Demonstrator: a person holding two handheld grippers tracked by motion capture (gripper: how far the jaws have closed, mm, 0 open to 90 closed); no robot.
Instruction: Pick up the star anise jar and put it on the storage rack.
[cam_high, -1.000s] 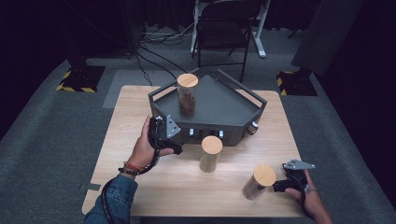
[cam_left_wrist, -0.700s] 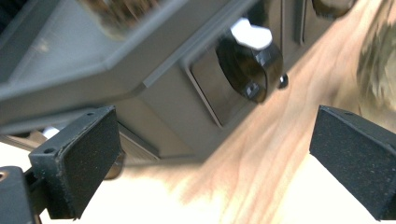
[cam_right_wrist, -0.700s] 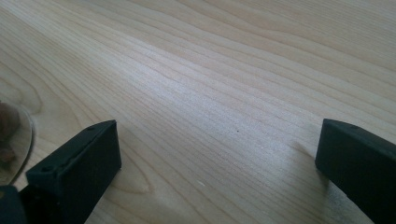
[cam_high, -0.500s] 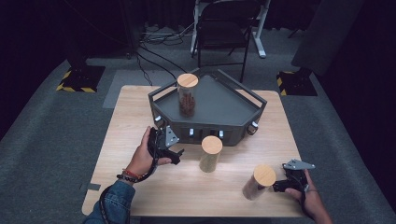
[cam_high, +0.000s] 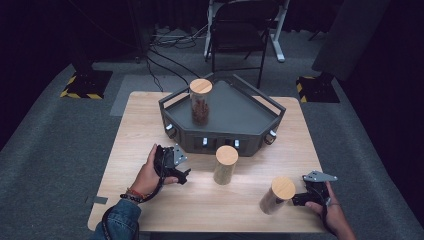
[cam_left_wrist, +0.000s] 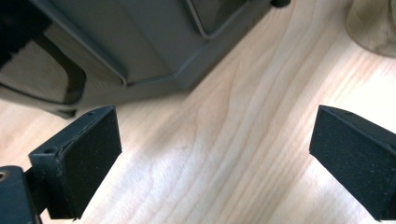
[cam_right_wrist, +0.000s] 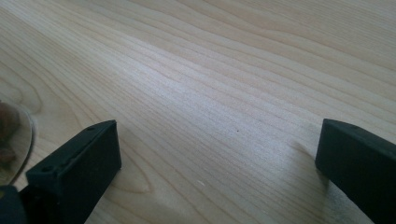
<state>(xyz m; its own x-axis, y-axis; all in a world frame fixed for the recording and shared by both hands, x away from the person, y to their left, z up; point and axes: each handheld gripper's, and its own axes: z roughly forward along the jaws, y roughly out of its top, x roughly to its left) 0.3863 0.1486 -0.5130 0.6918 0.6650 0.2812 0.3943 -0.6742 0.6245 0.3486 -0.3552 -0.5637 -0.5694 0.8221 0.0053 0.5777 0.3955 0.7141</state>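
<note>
Since a second ago my left gripper (cam_high: 182, 175) has drawn back from the front-left face of the dark grey, angular metal tray (cam_high: 260, 131) toward the table's near edge, and it now hangs over bare wood just left of the middle jar. My right gripper (cam_high: 296, 199) has not moved; it sits near the table's near right corner, just right of the nearest jar. The jars and the tray stand where they did.

I can read no writing or label on anything here.

I count three clear glass jars with round, light wooden lids. One, the glass jar with dark contents (cam_high: 200, 101), stands upright on the tray toward its back-left side. The middle glass jar (cam_high: 225, 165) stands on the light wooden table (cam_high: 125, 145) just in front of the tray's front face. The nearest glass jar (cam_high: 277, 195) stands by the near edge, toward the right corner. There is one tray and one table.

In each gripper view my jaws stand wide apart with only wood grain between them, so both grippers (cam_left_wrist: 212, 154) (cam_right_wrist: 215, 163) hold nothing.
</note>
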